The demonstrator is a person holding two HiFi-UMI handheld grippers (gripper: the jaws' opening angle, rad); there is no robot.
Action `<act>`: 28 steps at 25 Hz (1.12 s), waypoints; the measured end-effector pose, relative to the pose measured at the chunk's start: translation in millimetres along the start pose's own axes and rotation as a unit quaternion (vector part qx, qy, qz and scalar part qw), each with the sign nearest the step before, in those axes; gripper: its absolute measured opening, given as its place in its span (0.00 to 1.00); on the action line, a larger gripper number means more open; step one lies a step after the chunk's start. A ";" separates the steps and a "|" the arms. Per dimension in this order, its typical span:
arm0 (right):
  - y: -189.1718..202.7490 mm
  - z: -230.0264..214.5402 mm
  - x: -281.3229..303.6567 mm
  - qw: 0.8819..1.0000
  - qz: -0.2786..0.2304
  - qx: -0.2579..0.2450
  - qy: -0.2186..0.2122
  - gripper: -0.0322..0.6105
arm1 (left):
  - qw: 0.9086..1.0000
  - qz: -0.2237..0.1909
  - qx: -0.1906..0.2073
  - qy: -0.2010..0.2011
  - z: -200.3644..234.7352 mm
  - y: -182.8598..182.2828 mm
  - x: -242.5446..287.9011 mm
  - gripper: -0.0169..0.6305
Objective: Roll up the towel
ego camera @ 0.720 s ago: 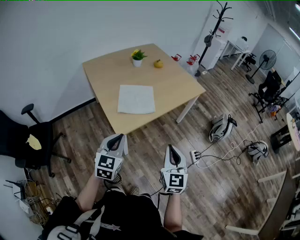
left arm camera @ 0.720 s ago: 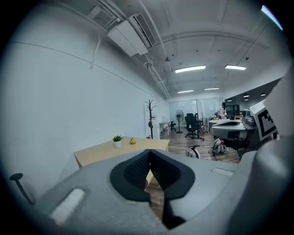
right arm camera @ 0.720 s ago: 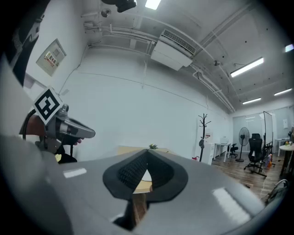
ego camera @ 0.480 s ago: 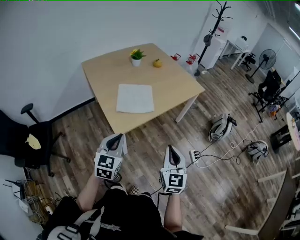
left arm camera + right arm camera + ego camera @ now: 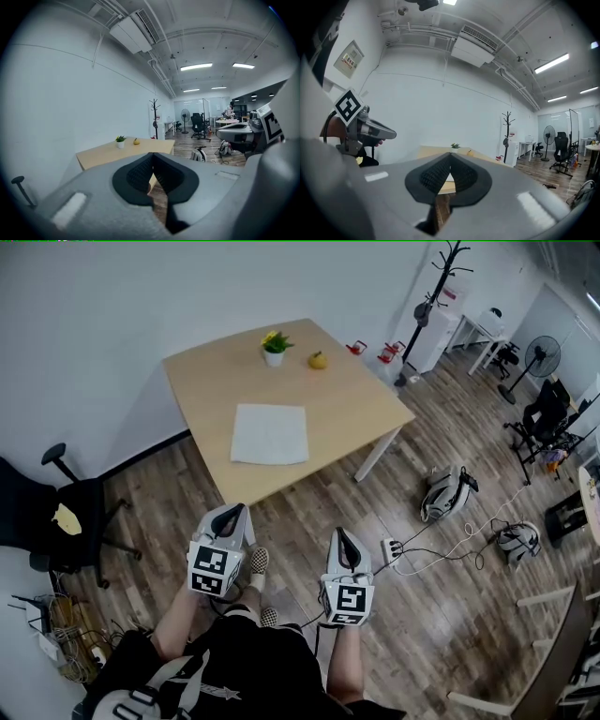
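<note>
I'm holding the left gripper (image 5: 234, 515) and right gripper (image 5: 345, 539) level, jaws pressed together on nothing. The white towel (image 5: 270, 434) is lying flat on the wooden table (image 5: 356, 409), well ahead of both and slightly nearer the left.

Probably an office: swivel chair (image 5: 92, 504), wooden table (image 5: 206, 381), coat stand (image 5: 439, 282), floor fan (image 5: 547, 354), strip lights (image 5: 196, 67).

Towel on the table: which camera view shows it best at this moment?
The head view: it looks down on the whole towel, lying flat and unrolled on the table. The left gripper view sees the table nearly edge-on, with no towel to make out. The right gripper view gives at most a pale sliver beyond its jaws.
</note>
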State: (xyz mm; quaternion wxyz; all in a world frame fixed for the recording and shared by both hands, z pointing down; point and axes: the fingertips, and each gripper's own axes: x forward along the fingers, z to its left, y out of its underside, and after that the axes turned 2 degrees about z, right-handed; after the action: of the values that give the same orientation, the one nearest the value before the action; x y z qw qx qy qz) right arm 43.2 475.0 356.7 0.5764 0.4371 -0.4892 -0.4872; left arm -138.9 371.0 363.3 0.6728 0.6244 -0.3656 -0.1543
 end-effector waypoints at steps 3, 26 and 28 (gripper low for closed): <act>-2.1 -3.5 19.9 1.000 -0.002 -0.003 -0.005 0.06 | 1.000 0.005 0.001 -0.001 8.8 -1.8 17.5 0.04; 75.4 -23.6 258.1 0.992 0.109 0.023 -0.062 0.06 | 0.991 0.125 -0.055 -0.007 120.7 62.5 213.8 0.04; 87.7 -20.4 276.3 0.990 0.124 0.022 -0.069 0.06 | 0.988 0.140 -0.062 0.000 127.2 76.4 225.8 0.04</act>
State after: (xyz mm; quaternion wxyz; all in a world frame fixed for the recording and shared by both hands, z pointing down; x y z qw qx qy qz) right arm 88.0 214.8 478.0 0.5875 0.3516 -0.5884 -0.4301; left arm -90.3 141.6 497.7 0.7249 0.5244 -0.4392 -0.0814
